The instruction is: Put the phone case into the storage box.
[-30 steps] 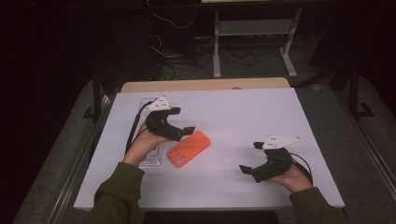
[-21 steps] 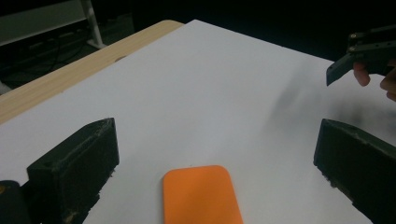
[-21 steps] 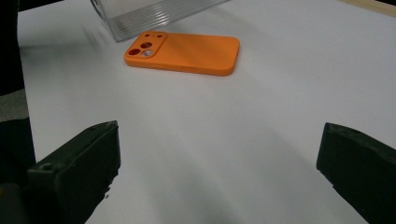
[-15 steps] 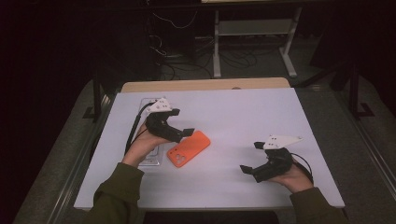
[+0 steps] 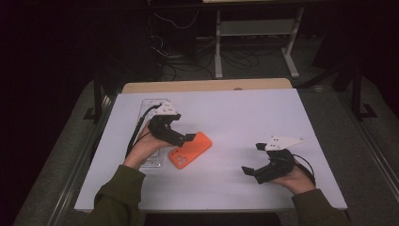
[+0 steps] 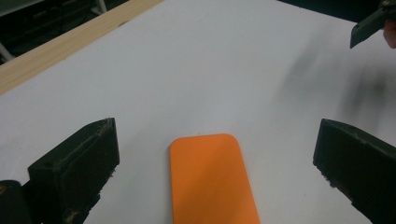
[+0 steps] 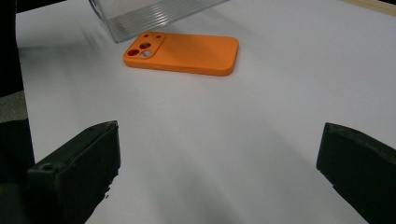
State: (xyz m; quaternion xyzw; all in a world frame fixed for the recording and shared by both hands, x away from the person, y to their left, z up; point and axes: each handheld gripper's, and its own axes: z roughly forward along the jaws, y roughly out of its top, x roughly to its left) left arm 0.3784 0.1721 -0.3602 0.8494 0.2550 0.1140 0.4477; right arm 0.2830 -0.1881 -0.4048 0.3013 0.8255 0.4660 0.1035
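Your left hand-held gripper (image 5: 188, 137) is hovering with its jaws spread wide just over the near end of the orange phone case (image 5: 190, 149), which is lying flat, camera cutouts up, on the white counter (image 5: 244, 113) beside a clear plastic tray (image 5: 151, 160). Your right hand-held gripper (image 5: 249, 160) is resting released, well apart from the case.

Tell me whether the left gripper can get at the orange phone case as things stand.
Probably yes. The left gripper hangs right over the orange phone case, jaws wide open to either side of it in the left gripper view, with bare table around it and nothing between.
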